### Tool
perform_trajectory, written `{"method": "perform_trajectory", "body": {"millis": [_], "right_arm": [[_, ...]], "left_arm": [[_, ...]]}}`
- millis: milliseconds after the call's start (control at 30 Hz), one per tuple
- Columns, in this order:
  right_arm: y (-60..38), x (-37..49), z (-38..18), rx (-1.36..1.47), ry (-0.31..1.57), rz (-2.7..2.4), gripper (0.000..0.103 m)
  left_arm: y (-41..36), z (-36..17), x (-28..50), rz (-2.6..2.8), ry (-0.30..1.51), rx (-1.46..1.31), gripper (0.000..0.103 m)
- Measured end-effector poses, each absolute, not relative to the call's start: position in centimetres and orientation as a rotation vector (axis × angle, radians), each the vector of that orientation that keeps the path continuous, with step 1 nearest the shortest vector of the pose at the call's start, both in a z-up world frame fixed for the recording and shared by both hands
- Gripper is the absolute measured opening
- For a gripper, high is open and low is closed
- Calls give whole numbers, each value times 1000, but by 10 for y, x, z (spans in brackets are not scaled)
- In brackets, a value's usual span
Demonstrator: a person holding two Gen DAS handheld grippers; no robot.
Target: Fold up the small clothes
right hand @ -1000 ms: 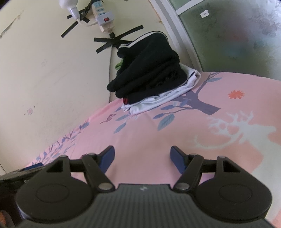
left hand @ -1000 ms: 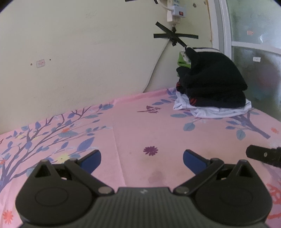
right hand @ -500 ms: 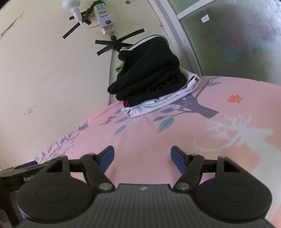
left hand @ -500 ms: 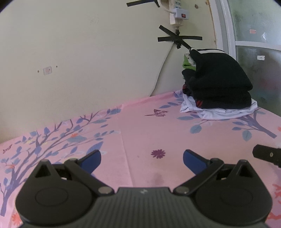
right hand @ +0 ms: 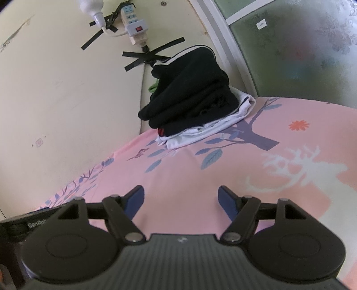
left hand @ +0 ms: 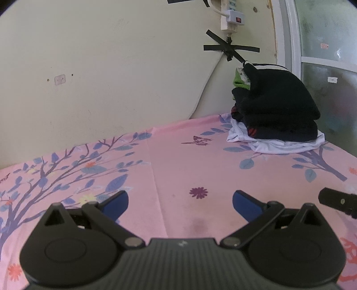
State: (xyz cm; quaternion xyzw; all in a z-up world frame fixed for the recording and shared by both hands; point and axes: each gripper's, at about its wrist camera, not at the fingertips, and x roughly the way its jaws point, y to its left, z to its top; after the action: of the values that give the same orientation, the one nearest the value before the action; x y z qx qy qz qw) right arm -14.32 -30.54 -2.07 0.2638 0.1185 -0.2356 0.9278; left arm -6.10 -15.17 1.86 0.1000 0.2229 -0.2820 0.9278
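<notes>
A pink cotton bedsheet printed with blue-leaved trees (left hand: 178, 160) is filling the lower half of both views, lying flat and mostly smooth, with a faint dark stain low in the centre of the left wrist view. Behind it, a cream painted wall (left hand: 111, 78) is taking up the upper left. Only the right wrist view is showing the white deer print (right hand: 296, 169) at centre right, a white bulb fitting (right hand: 91, 6) at the top and much of the frosted glass window (right hand: 301, 49) at upper right; only the left wrist view is showing the purple flower (left hand: 198, 192) between the blue pads.

The pile of folded small clothes (left hand: 276, 111) is sitting at the far corner of the bed, right of centre, soft black garments stacked on a white one, with a scrap of green cloth (left hand: 238, 80) peeking out against the wall. A white power strip (right hand: 133, 20) is hanging above it, held by black tape crosses (left hand: 229, 48).

The left gripper (left hand: 180, 201) is hovering over bare sheet, jaws standing wide apart and holding nothing. The right gripper (right hand: 180, 196) is likewise spread, gripping nothing, its black tip poking into the left view's right edge.
</notes>
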Motion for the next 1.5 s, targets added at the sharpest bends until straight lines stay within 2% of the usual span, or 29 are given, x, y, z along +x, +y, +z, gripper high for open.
{"method": "perform_trajectory", "body": {"millis": [1500], "right_arm": [[-301, -142, -20, 509, 251, -495, 69]], "left_arm": [[-151, 24, -76, -676, 420, 212, 103]]}}
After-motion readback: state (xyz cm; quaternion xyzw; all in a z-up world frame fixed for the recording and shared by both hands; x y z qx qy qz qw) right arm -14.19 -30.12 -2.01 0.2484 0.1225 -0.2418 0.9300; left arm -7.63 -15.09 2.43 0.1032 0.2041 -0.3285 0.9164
